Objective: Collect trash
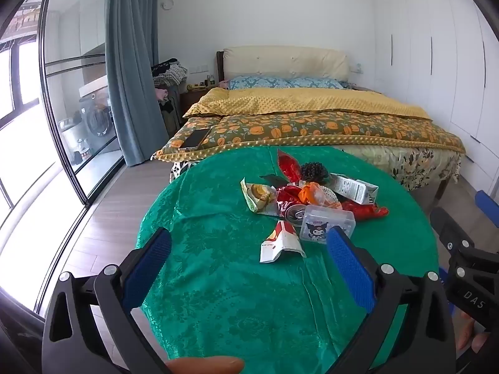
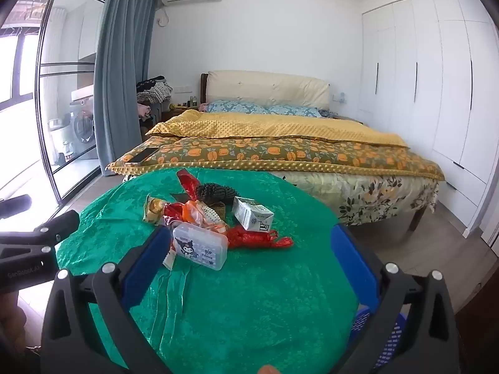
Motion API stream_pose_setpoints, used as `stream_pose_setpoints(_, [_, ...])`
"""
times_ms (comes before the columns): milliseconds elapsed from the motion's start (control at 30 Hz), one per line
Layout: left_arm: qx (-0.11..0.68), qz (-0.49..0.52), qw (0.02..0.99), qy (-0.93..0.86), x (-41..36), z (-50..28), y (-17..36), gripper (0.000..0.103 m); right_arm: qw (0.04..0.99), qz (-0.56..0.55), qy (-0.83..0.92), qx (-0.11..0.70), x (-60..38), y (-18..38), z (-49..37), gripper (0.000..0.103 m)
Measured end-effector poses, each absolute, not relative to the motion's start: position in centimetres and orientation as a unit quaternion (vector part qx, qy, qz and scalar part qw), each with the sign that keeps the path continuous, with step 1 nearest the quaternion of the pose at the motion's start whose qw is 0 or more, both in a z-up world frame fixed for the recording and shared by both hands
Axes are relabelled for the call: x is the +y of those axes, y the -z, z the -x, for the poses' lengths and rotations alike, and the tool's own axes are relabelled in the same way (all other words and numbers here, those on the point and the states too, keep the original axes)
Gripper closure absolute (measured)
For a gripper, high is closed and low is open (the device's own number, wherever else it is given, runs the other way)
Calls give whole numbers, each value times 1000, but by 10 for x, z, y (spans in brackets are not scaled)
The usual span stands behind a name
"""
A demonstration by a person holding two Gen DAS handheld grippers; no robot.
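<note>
A heap of trash lies on a round table under a green cloth [image 1: 218,280] [image 2: 265,296]: a clear plastic box with a cartoon sticker [image 1: 327,224] [image 2: 199,244], a white carton [image 1: 355,188] [image 2: 252,213], red wrappers [image 1: 365,212] [image 2: 259,237], a crushed can [image 1: 294,213], a folded white and red packet [image 1: 280,243], a yellow snack wrapper [image 1: 259,194] [image 2: 152,208] and a dark spiky ball [image 1: 313,171] [image 2: 215,193]. My left gripper [image 1: 249,243] is open, short of the heap. My right gripper [image 2: 249,240] is open too, nothing between its blue pads.
A bed with a yellow floral quilt [image 1: 312,124] [image 2: 280,149] stands behind the table, a phone [image 1: 195,138] on its corner. A blue mesh basket [image 2: 383,336] sits low beside the table on the right. Glass doors [image 1: 78,93] and a curtain are left, white wardrobes [image 2: 436,93] right.
</note>
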State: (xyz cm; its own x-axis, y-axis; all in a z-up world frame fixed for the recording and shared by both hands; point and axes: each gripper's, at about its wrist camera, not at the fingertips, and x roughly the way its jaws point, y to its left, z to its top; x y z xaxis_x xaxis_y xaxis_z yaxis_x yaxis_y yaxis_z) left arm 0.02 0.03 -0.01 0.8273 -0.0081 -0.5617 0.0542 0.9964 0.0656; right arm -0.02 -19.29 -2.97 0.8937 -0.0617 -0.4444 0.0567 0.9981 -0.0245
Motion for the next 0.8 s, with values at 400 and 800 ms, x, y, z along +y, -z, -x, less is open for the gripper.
stream_pose_setpoints(400, [296,-42,954,14,1,0,1,4,974,4,28,226,-197,28,1,5])
stream_pose_setpoints(800, [297,-44,954,13,-1,0,2,4,974,0,27,224,-202,30,2,5])
